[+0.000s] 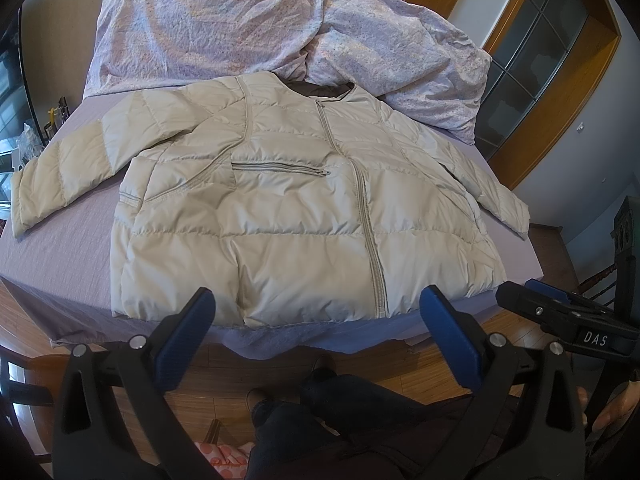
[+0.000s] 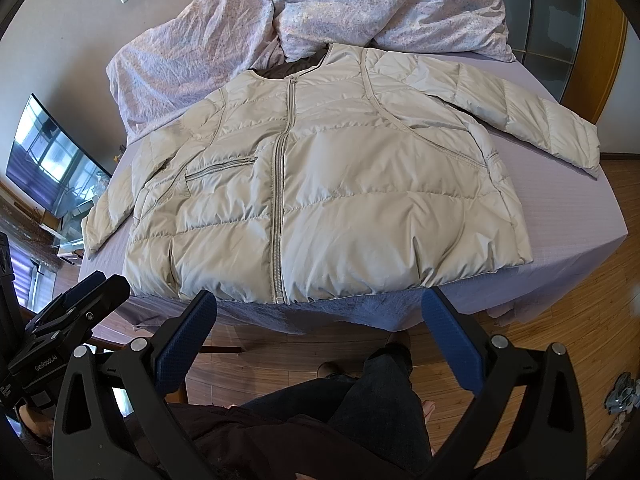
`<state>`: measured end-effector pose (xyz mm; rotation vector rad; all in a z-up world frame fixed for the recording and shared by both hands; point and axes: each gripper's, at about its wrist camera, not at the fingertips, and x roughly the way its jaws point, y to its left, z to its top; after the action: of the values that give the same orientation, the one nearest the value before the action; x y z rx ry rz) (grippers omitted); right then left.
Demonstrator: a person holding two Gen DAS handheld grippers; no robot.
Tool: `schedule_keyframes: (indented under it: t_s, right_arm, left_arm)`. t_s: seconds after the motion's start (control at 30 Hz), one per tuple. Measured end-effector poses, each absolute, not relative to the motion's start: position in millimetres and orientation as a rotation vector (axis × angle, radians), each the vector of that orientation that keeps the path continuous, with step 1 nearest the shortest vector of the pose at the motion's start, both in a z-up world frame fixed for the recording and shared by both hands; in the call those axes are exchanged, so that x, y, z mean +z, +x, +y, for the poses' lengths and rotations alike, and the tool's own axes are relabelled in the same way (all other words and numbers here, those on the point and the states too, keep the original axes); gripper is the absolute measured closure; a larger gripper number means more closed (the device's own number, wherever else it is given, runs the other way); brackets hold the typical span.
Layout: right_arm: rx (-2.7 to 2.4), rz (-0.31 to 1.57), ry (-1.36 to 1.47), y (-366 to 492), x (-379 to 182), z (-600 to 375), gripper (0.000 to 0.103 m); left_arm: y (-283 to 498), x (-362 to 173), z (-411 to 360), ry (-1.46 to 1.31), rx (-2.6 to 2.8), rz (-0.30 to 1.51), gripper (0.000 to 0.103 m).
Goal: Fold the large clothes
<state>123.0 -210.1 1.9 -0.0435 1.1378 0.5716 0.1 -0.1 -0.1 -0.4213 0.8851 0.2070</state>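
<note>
A beige quilted puffer jacket (image 1: 288, 208) (image 2: 320, 192) lies flat and zipped on a lilac bed sheet (image 1: 52, 256) (image 2: 576, 208), hem toward me, both sleeves spread outward. My left gripper (image 1: 318, 308) hovers open just short of the hem, over the bed's near edge, with nothing between its blue pads (image 1: 188, 328). My right gripper (image 2: 320, 312) is also open and empty, held just in front of the hem near the zipper's lower end. The right gripper (image 1: 560, 316) shows at the right edge of the left wrist view, and the left gripper (image 2: 72, 320) at the left of the right wrist view.
A crumpled floral duvet (image 1: 248, 28) (image 2: 320, 4) is heaped at the head of the bed behind the jacket. A person's legs (image 1: 320, 420) (image 2: 360, 400) stand on the wooden floor (image 2: 560, 352) below. A television (image 2: 52, 160) is at the left, a wooden-framed glass door (image 1: 540, 52) at the right.
</note>
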Motion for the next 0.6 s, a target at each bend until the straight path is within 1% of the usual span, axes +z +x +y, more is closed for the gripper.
schedule_keyframes:
  t_s: [0.5,0.6]
  right_arm:
    - [0.567,1.142,-0.033,128.3,3.1,-211.2,0.001]
    - [0.553,1.142,-0.016,143.9,-0.7,-207.8,0.001]
  left_arm:
    - [0.7,-0.4,0.4,-0.418,0.211,0.89,0.002]
    - [11.8,-4.1,4.9,-0.41,0.232,0.896,0.002]
